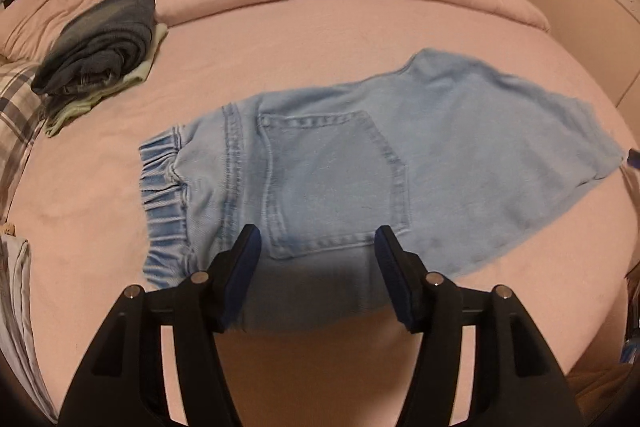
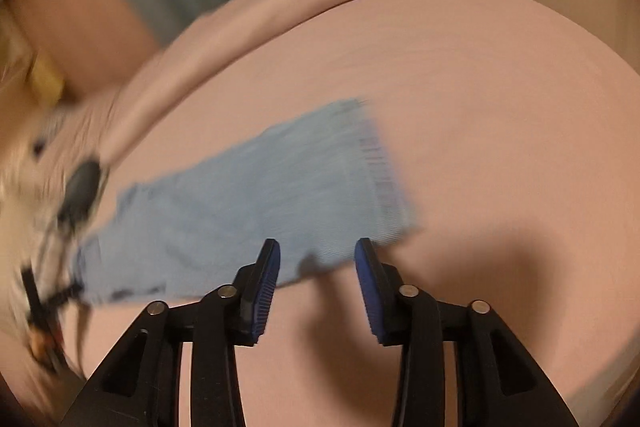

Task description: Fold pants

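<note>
Far off to the left of my left tong [image 1: 316,239], a stack of dark blue and pale green folded clothes [image 1: 102,67] sits on the pink bedsheet [image 1: 280,39], with a plaid pillow [image 1: 16,103] at the edge beyond it. Straight ahead of that tong lie the light blue denim pants [image 1: 360,167], folded flat, elastic waistband to the left, back pocket facing up just beyond my fingertips, legs running away to the right. My left tong hangs released over the near edge of the denim, fingers spread wide with nothing between them. Over on my right tong [image 2: 316,255], the view is blurred; the hem end of the pants [image 2: 260,203] spreads just ahead and to the left, and this tong too is released, gripping nothing.
</note>
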`<state>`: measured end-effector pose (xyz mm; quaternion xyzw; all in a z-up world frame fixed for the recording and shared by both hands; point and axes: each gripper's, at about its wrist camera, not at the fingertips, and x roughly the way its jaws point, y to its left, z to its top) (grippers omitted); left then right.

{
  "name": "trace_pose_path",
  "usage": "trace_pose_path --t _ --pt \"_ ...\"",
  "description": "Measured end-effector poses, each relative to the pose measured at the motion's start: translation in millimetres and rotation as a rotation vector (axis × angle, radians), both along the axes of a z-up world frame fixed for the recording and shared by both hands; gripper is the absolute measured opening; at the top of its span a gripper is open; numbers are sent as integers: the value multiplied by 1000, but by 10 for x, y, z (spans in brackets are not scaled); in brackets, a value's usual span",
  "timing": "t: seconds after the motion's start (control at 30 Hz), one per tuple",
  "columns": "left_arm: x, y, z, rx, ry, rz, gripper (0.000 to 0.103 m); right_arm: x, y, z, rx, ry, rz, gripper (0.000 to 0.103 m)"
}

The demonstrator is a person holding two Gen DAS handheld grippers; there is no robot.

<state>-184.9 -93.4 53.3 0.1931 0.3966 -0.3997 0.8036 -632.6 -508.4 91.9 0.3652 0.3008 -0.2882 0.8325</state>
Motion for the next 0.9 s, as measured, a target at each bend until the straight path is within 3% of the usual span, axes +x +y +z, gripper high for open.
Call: trace_pose_path --t 0.07,0.23,0.37,0.53,0.63,0.73,0.8,0.9 --pt "-115 -61 66 -24 -20 -3 68 -143 -51 -91 37 -27 -55 41" --pt "-372 -289 178 -113 13 -64 69 -155 -91 -222 111 -151 -104 41" --pt "-535 -562 228 -136 23 -119 70 -147 -86 -252 133 -186 -108 41" --pt "-638 -861 192 -185 121 -168 70 -356 -17 -121 74 -267 -115 41" --pt "-682 -1031 135 -213 182 -166 70 -277 -128 -211 107 -242 -125 41" --pt "-723 -1142 106 -244 229 -162 70 -240 -156 -247 121 -277 -129 41" --pt "-758 -1230 66 -246 249 -159 70 -206 -157 -239 132 -314 -103 41" --pt "-777 -1313 16 -233 268 -160 70 -132 -198 -228 129 -291 -86 41"
